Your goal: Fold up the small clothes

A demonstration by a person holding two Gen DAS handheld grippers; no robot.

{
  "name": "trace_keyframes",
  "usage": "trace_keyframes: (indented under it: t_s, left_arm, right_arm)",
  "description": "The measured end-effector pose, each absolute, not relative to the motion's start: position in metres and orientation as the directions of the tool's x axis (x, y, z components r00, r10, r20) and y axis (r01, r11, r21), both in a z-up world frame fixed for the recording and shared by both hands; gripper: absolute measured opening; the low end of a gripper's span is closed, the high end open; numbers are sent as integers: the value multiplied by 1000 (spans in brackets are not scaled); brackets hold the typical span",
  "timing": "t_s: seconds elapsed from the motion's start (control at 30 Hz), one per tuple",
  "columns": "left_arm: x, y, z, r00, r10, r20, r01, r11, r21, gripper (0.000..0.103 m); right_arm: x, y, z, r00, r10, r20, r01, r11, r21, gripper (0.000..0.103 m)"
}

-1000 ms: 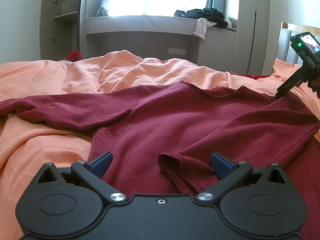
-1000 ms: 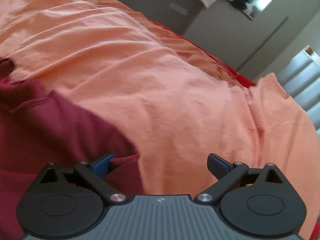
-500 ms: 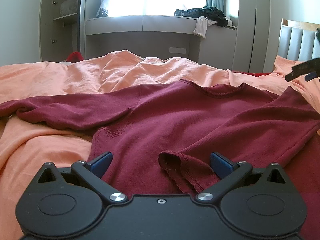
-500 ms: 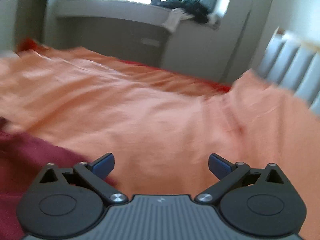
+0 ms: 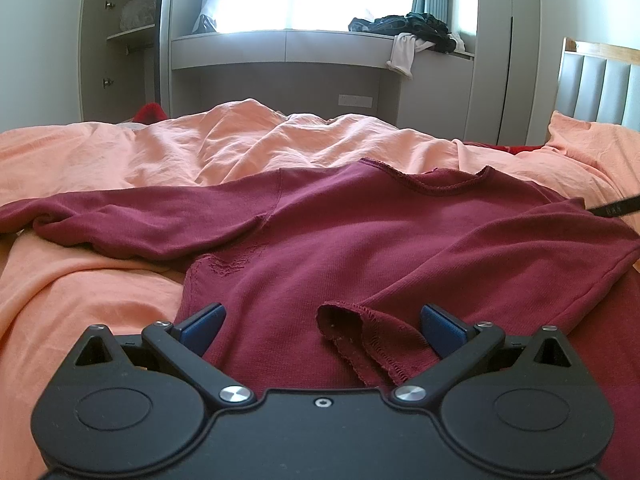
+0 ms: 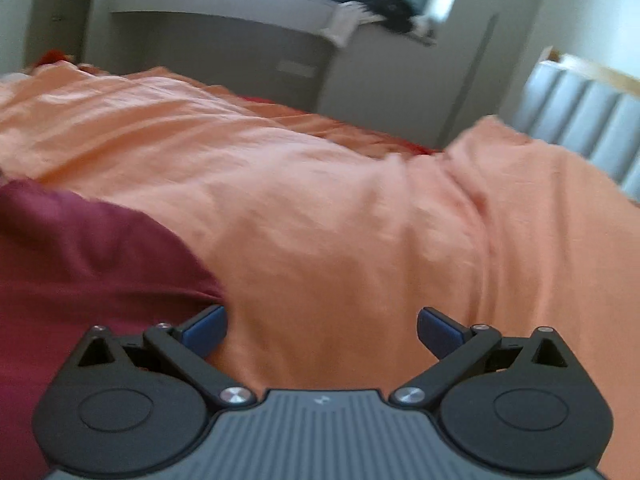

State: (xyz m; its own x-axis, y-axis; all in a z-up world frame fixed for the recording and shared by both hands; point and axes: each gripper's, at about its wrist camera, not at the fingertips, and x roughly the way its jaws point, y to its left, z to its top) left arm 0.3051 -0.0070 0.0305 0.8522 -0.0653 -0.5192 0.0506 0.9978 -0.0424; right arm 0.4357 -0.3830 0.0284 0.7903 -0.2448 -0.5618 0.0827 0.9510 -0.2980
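Observation:
A dark red long-sleeved top [image 5: 360,240] lies spread on the orange bedcover, neckline away from me. Its right sleeve is folded across the body, with the cuff [image 5: 360,340] lying between my left gripper's fingers. My left gripper [image 5: 322,326] is open, low over the hem. The other sleeve [image 5: 120,220] stretches out to the left. In the right wrist view only the top's edge [image 6: 80,256] shows at the left. My right gripper [image 6: 322,326] is open over bare bedcover, its left fingertip [image 6: 204,326] beside that edge. A dark tip of the right gripper [image 5: 616,210] shows at the left wrist view's right edge.
The orange bedcover [image 5: 100,288] is rumpled and rises in folds behind the top. A padded headboard [image 5: 600,84] stands at the right. Behind the bed is a grey window ledge [image 5: 288,44] with a pile of dark clothes [image 5: 412,28], and a wardrobe [image 5: 120,40] at the left.
My right gripper has swung away from the folded sleeve, now pointing across the bare bedcover. In the left wrist view it has dropped to the right edge. The left gripper and top have stayed still.

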Motion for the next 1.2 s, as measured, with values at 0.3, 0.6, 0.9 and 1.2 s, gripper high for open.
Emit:
trace_keyframes:
  t_s: [0.3, 0.6, 0.9, 1.2]
  left_arm:
    - [305, -7, 30, 852, -72, -518, 52, 997, -55, 103]
    - [304, -6, 29, 853, -72, -517, 52, 997, -53, 103]
    - [303, -6, 30, 856, -71, -512, 51, 997, -52, 103]
    - [303, -6, 29, 856, -71, -511, 51, 997, -53, 103]
  right_arm:
    - [332, -424, 36, 884, -72, -462, 88, 996, 13, 103]
    - [275, -409, 12, 879, 13, -477, 1, 1000, 29, 103]
    - [297, -382, 2, 931, -173, -321, 166, 985, -48, 103]
    - [286, -385, -6, 889, -229, -396, 216, 973, -79, 103]
